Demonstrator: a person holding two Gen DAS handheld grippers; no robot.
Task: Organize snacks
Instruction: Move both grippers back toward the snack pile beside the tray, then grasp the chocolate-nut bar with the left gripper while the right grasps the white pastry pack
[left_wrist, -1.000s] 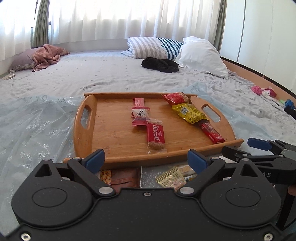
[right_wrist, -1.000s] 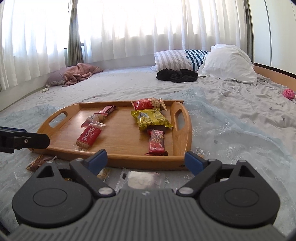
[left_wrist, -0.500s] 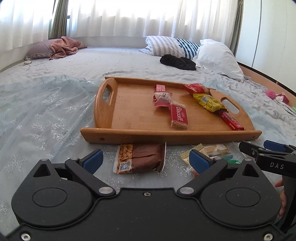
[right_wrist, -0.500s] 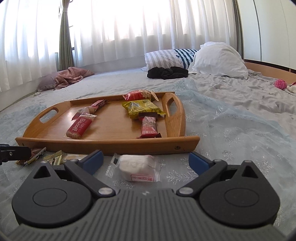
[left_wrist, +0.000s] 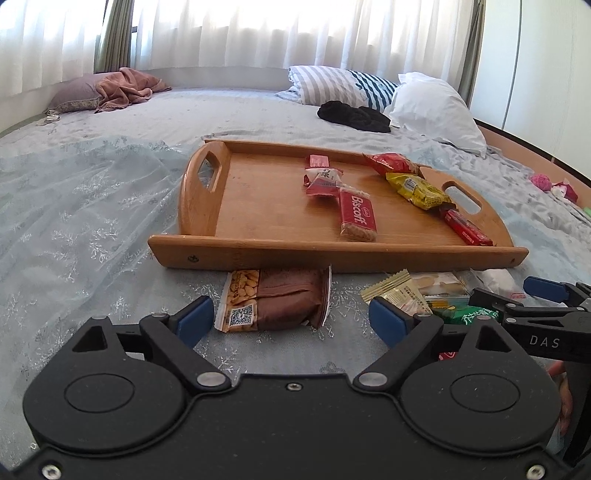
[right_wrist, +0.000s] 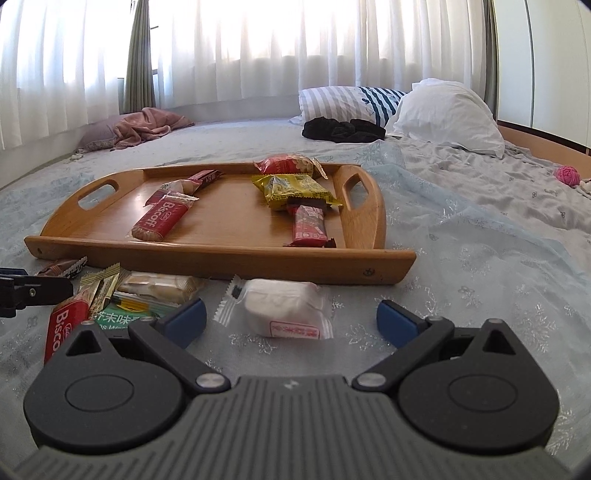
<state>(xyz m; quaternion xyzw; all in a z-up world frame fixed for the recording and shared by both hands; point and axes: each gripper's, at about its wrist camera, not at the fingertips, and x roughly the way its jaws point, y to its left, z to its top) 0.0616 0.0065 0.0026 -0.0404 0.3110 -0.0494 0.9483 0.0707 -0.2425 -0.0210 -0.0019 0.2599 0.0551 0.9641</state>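
Observation:
A wooden tray (left_wrist: 332, 254) (right_wrist: 221, 258) lies on the bed and holds a Biscoff pack (left_wrist: 357, 216), a yellow pack (left_wrist: 417, 192) and several red-wrapped snacks. In front of the tray lies a brown peanut snack pack (left_wrist: 284, 302). My left gripper (left_wrist: 291, 319) hangs low over it, the pack between its closing jaws, pads apart from it. A white wrapped cake (right_wrist: 284, 310) lies between the fingers of my right gripper (right_wrist: 291, 320), which is open and not touching it. Between the two lies a pile of loose snacks (left_wrist: 417, 291) (right_wrist: 122, 295).
Striped and white pillows (left_wrist: 432, 107) and a black garment (left_wrist: 354, 116) lie at the head of the bed. A pink blanket (left_wrist: 125, 86) sits far left, a pink yarn ball (right_wrist: 567, 174) at the right. The wooden bed edge (left_wrist: 532, 147) runs along the right.
Both grippers have sunk toward the bedspread. The brown pack and the white cake, earlier half hidden low in the views, now lie between the fingertips. The left jaws have narrowed a little.

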